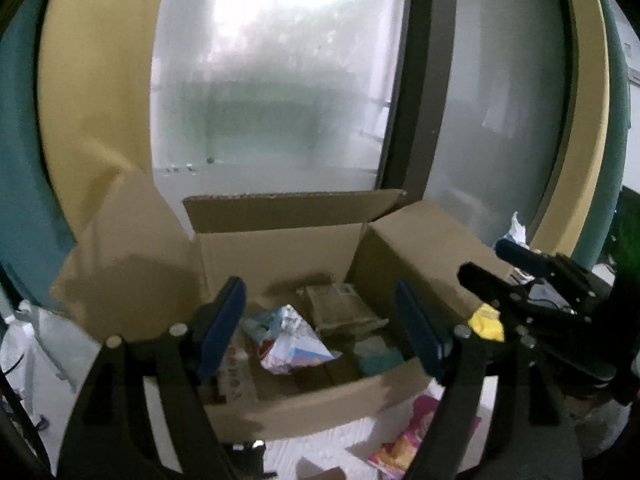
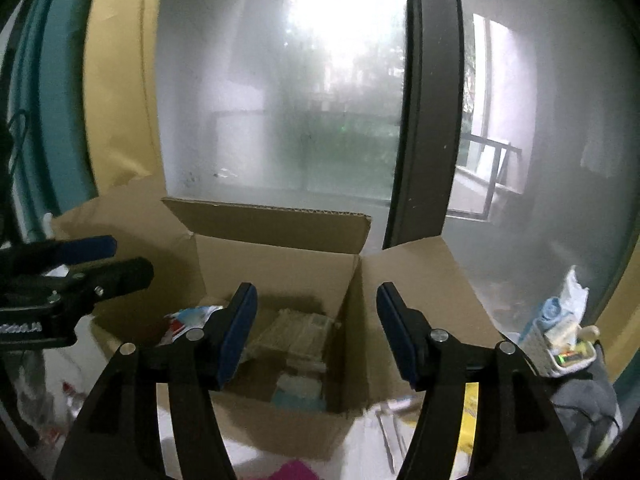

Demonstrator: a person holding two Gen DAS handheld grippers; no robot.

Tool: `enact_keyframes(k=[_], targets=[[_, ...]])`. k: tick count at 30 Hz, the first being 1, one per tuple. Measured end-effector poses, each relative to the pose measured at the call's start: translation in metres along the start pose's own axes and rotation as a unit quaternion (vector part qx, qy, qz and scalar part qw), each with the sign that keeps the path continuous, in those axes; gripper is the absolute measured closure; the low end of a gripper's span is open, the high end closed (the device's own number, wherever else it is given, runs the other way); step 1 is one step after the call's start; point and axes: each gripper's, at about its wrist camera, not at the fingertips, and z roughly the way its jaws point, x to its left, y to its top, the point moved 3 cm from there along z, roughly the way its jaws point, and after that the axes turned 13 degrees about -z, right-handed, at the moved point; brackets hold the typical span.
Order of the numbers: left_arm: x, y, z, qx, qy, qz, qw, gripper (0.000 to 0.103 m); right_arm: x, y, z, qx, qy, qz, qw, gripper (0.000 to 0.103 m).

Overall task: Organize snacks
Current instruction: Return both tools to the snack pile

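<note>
Over the box [image 1: 280,408] both my claws, left [image 1: 320,328] and right [image 2: 316,336], hang apart and empty; several snacks [image 1: 292,340] lie inside, but a pink packet [image 1: 404,440] and yellow one [image 1: 486,322] wait outside.

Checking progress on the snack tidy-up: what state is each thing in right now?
Cardboard box: flaps open, upright on the table.
White-blue snack packet: crumpled, lying inside the box.
Tan packet: lying inside the box.
Pink packet: outside the box, on the table.
Yellow packet: outside the box, at its right.
Left gripper: open, empty.
Right gripper: open, empty.
</note>
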Motion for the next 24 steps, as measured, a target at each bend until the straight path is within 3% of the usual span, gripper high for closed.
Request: enact_keyframes(k=[10,16,24], targets=[[-0.029,-0.030,-0.073,-0.019,-0.022,0.036,0.9989,0.025,0.016,-0.015,-0.081,-0.015,0.028,0.009,0.999,0.038],[-0.040,-0.053,-0.104,-0.022,-0.014,0.070,0.9972,0.025,0.017,-0.027,-0.117,-0.022,0.044,0.021,0.999,0.038],[-0.038,-0.100,-0.121,0.005,-0.011,0.047,0.9988,0.025,0.023,-0.062,-0.143,-0.011,0.066,0.037,0.997,0.038]])
